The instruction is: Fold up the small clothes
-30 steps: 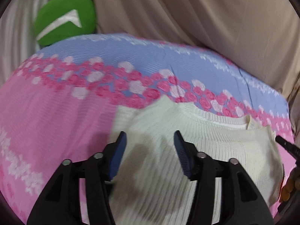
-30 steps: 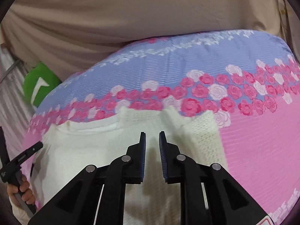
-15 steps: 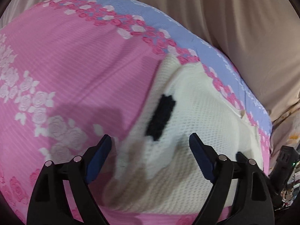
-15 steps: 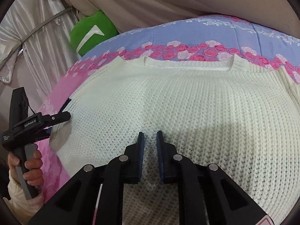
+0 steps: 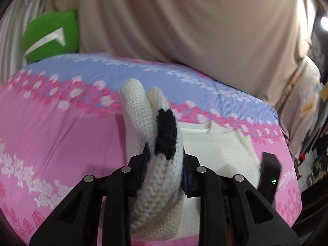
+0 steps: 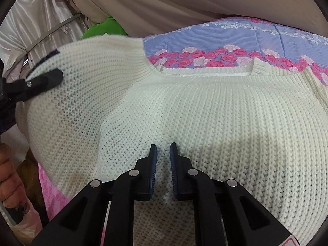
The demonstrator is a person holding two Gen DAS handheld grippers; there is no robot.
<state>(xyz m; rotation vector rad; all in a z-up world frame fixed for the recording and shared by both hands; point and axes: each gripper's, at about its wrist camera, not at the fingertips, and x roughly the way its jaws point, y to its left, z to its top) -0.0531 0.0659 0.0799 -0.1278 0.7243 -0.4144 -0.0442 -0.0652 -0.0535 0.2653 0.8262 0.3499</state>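
Note:
A cream knitted sweater lies on the pink and blue floral bedspread. My left gripper is shut on the sweater's left side, which has a black patch, and holds it lifted. In the right wrist view that lifted part hangs folded over toward the body, with the left gripper clamped on it. My right gripper rests on the sweater's middle, jaws nearly shut with a narrow gap and knit between them.
A green cushion sits at the bed's far left corner. Beige curtain hangs behind the bed. The other gripper's body shows at the right. Clutter stands beyond the bed's right edge.
My left gripper closed on the sweater's left side and raised it off the bed, over toward the middle. My right gripper stayed on the sweater's middle.

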